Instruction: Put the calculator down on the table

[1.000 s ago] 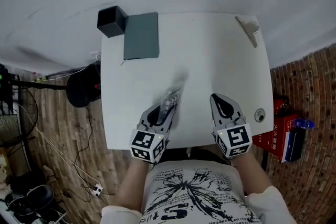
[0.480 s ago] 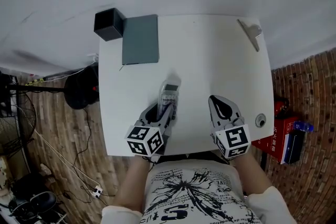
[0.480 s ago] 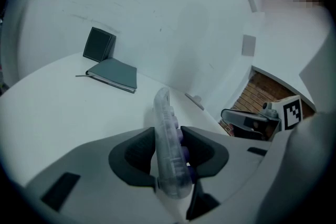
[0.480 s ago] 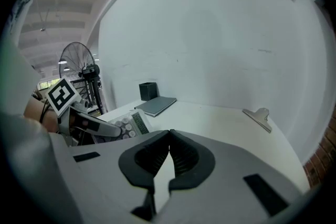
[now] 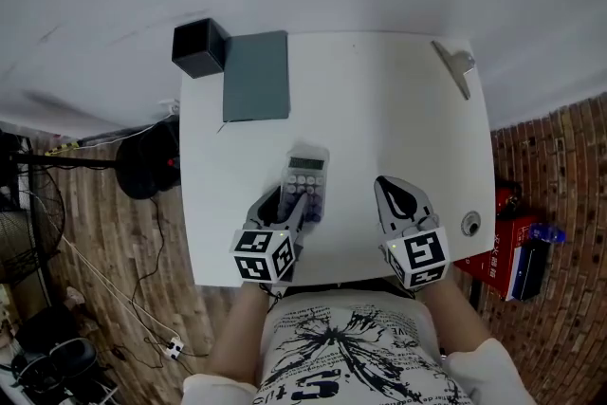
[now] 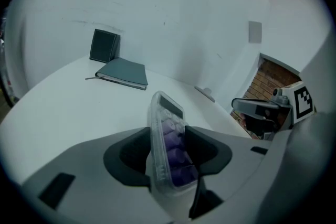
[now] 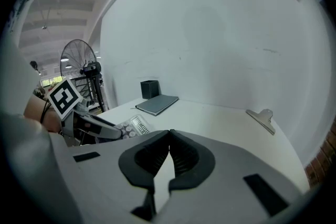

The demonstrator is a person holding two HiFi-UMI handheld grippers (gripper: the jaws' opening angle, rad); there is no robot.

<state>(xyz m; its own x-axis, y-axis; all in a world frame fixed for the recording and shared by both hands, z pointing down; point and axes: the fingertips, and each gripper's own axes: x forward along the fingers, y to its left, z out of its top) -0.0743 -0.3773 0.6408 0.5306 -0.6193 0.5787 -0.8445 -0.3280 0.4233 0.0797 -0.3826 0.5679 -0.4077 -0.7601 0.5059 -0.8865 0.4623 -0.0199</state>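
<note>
The calculator (image 5: pixel 305 182), pale grey with purple keys and its display at the far end, rests on the white table (image 5: pixel 379 109) with its keys showing from above. My left gripper (image 5: pixel 289 204) is around its near end. Those jaws have just been opening and stand wide; the calculator (image 6: pixel 168 149) still sits between them, leaning towards the right pad and not clamped. From the right gripper view the calculator (image 7: pixel 131 126) lies beside the left gripper's fingers (image 7: pixel 89 126). My right gripper (image 5: pixel 398 194) hovers at the table's near right, shut and empty, its tips (image 7: pixel 169 136) touching.
A grey notebook (image 5: pixel 256 76) and a black box (image 5: pixel 199 43) sit at the far left corner. A metal clip (image 5: pixel 455 66) lies at the far right. A round fitting (image 5: pixel 469 223) marks the right edge. A red box (image 5: pixel 507 242) stands on the floor.
The calculator was held on its edge; now its keys face up on the table. The left gripper sank, moved a little forward and rolled, and its jaws widened. The right gripper barely shifted.
</note>
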